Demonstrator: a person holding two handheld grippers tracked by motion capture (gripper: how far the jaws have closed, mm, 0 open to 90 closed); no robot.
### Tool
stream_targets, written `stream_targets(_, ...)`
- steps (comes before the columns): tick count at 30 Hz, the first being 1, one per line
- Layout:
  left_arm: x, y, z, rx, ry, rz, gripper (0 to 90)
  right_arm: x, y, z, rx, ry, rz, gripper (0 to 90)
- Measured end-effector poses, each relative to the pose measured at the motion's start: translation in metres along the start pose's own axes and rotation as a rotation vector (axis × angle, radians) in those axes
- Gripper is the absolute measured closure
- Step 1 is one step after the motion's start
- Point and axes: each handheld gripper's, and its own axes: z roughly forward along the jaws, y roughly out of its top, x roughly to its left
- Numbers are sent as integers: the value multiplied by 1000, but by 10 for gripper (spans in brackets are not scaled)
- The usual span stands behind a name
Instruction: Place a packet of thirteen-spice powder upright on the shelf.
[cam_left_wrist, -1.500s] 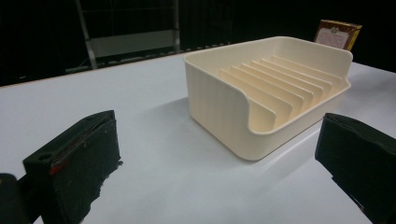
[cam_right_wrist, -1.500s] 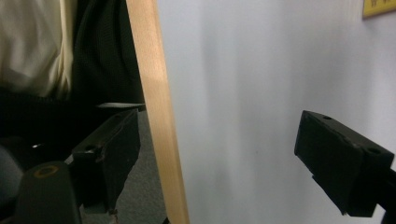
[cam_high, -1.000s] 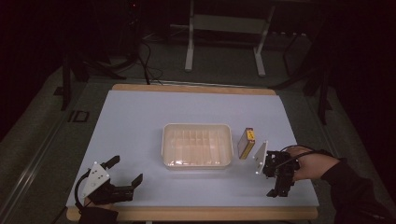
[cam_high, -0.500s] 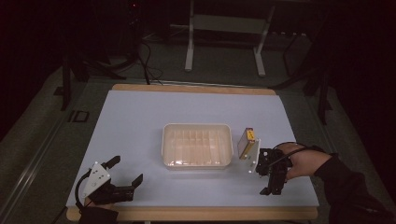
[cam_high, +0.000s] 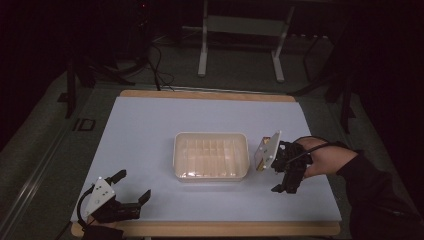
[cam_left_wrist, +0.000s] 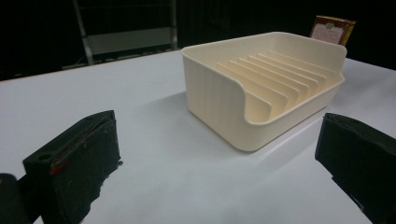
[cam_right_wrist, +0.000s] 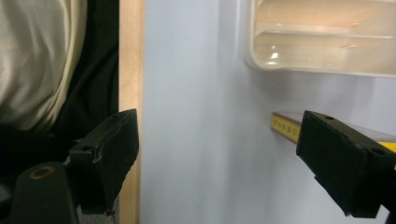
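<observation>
The right gripper (cam_high: 286, 170) hangs above the table (cam_high: 150, 130) near its right edge, jaws pointing back toward the person's side; they have just been opening wider and stand well apart with nothing between them. In the right gripper view, the small yellow-edged box (cam_right_wrist: 286, 126) lies just beside one jaw, not in the gap, so the coming move seems to turn on swinging the jaws to straddle it. From above, that box (cam_high: 265, 152) sits between the gripper and the right end wall of the cream ridged tray (cam_high: 211, 156), close to both, partly hidden by the gripper's grey plate. Its long axis appears to run toward the table's far edge, alongside the tray's short side. The right hand (cam_high: 325, 157) is much the nearer. The left gripper (cam_high: 131, 186) rests at the near left corner, jaws wide and empty, facing the tray.
</observation>
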Motion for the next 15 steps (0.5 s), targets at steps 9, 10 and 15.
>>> stream_targets(9,-1,-1,-6,1,12,-1,1,-22,-3,-13,-3,-71,-30,148)
stream_targets(10,-2,-1,-7,2,17,6,1,-25,-4,-14,-8,-71,-27,149)
stream_targets(15,-2,-1,-8,3,25,1,1,-40,-7,-16,-16,-94,-27,148)
